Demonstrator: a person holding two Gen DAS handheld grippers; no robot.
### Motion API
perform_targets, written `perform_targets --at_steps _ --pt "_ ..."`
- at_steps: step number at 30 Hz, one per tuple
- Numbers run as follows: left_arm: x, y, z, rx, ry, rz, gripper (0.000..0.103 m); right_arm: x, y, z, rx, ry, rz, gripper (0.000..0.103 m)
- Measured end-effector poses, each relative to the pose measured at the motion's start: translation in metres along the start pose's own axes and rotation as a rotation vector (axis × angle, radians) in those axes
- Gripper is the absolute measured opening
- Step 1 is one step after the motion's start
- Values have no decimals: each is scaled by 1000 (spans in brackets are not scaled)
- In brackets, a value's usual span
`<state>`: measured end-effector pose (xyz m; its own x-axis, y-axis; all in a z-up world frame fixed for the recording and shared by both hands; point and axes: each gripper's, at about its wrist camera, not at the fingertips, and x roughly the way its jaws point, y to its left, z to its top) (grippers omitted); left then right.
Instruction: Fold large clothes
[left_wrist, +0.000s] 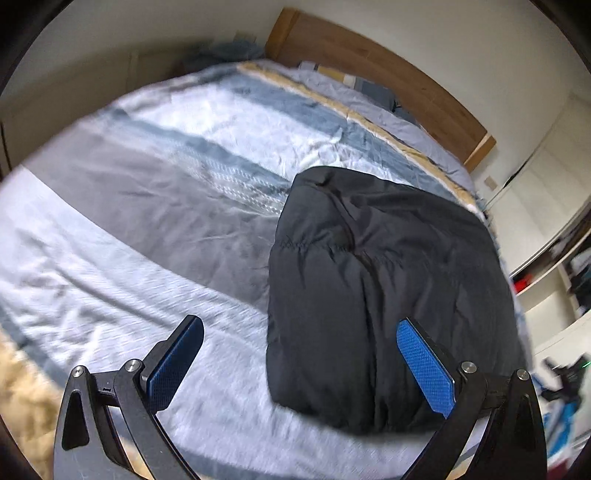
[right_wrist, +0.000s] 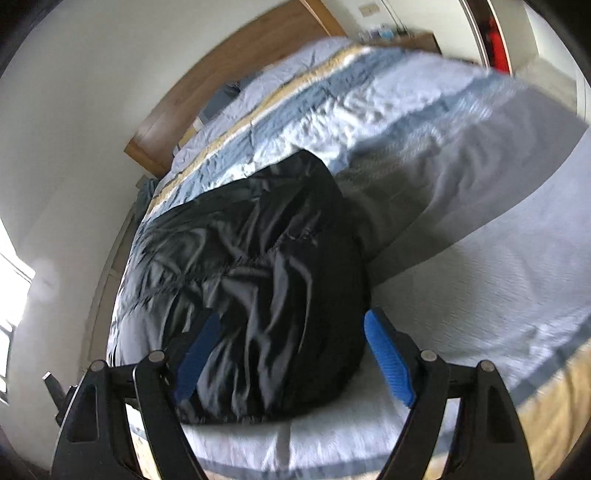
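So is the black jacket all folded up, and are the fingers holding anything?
Black jacket: folded into a puffy bundle, lying on the bed.
Bed cover: spread out, wrinkled.
Left gripper: fingers open, holding nothing.
Right gripper: fingers open, holding nothing.

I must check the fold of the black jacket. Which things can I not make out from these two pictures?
- Underside and inner folds of the black jacket: hidden by its own top layer, both views.
- Its near-left corner: right wrist view, behind the right claw finger.
- Small items by the headboard: too small and blurred, both views.
- Shelf contents at the right edge: left wrist view, blurred and cut off.
- The bedspread pattern: smeared by motion.
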<state>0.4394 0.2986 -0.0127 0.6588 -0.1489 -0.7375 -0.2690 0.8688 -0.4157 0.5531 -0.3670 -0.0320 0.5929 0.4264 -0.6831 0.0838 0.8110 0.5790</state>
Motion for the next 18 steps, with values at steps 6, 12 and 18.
perform_targets --at_steps 6,12,18 --pt "59 18 28 -44 90 -110 102 60 -23 18 69 69 6 81" --pt "110 31 33 -98 164 -176 102 103 -44 17 81 135 15 94" --pt "152 43 17 -231 297 -378 102 125 -61 12 100 171 94 103"
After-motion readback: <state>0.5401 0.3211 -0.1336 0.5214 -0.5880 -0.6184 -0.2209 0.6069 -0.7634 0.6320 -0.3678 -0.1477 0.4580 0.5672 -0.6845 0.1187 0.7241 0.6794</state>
